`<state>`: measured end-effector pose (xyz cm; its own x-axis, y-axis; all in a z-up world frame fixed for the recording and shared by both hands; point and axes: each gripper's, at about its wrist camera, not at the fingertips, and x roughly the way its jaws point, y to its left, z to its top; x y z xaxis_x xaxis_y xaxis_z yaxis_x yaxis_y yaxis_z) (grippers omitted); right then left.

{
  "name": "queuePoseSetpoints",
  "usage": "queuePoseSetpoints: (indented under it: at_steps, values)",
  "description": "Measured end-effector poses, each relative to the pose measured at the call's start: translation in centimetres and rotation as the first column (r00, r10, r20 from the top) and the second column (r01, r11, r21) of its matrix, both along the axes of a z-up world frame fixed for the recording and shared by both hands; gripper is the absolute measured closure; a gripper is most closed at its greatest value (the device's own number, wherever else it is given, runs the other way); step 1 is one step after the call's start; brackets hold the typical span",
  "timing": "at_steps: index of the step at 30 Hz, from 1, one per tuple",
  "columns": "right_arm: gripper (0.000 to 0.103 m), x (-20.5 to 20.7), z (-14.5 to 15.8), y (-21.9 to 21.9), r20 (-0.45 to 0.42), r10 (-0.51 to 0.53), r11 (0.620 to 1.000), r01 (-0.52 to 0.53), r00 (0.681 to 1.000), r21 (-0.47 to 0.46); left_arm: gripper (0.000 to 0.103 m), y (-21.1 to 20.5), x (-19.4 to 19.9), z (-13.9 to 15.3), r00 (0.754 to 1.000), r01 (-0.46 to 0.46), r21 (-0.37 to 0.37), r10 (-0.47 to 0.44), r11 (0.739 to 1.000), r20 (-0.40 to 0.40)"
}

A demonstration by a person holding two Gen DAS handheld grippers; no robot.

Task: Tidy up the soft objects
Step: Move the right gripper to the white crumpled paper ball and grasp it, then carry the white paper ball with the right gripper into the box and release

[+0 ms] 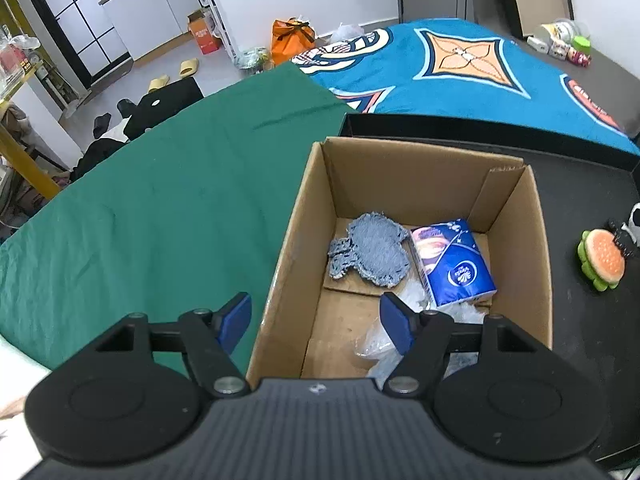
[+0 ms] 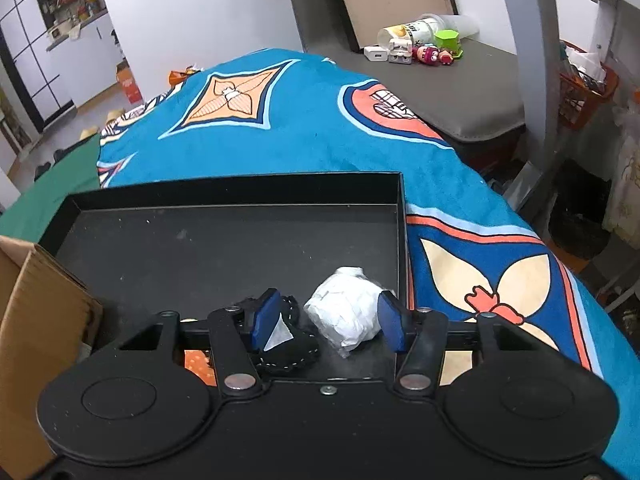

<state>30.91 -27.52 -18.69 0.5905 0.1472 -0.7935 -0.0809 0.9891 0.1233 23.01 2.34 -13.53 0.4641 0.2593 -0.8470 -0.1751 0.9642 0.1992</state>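
In the left wrist view an open cardboard box (image 1: 304, 216) holds a blue-grey knitted cloth (image 1: 372, 254), a blue tissue pack (image 1: 456, 262) and a clear plastic bag (image 1: 384, 340). My left gripper (image 1: 318, 322) is open and empty above the box's near left wall. A burger-shaped soft toy (image 1: 602, 260) lies on the black tray (image 1: 584, 200) right of the box. In the right wrist view my right gripper (image 2: 330, 320) is open over the black tray (image 2: 224, 240), around a crumpled white wad (image 2: 348, 312) and next to a black-and-white soft toy (image 2: 288, 340).
The tray and box sit on a bed with a blue patterned blanket (image 2: 320, 120) and a green cloth (image 1: 160, 208). The box corner (image 2: 44, 304) shows left of my right gripper. Small toys and a cup (image 2: 420, 44) stand on a grey surface beyond.
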Motion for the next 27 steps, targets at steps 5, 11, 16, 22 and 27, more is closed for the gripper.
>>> queuePoseSetpoints:
  at_steps: [5,11,16,22,27]
  values:
    - [0.052,0.9,-1.1,0.2,-0.038,0.004,1.0,-0.004,0.999,-0.005,0.034,-0.3,0.0,-0.2,1.0,-0.005,0.013,0.005,1.0,-0.011]
    - [0.062,0.3,-0.9,0.1,-0.043,0.012,1.0,-0.011,0.999,0.027,0.034,-0.6,-0.3,0.3,1.0,0.003,0.029,-0.002,1.0,-0.006]
    - [0.062,-0.3,0.0,0.0,-0.021,0.006,0.998,-0.005,1.0,0.068,0.034,-0.4,-0.5,0.8,1.0,-0.005,0.042,0.005,0.999,-0.005]
    - [0.062,-1.2,1.4,0.3,0.008,0.015,0.994,-0.015,1.0,0.109,0.034,0.0,-0.9,1.5,1.0,-0.014,0.051,0.014,0.999,0.007]
    - [0.062,-2.2,2.1,0.3,0.013,0.013,0.989,-0.014,1.0,0.148,0.034,0.5,-1.4,2.1,1.0,-0.025,0.052,0.025,0.998,0.018]
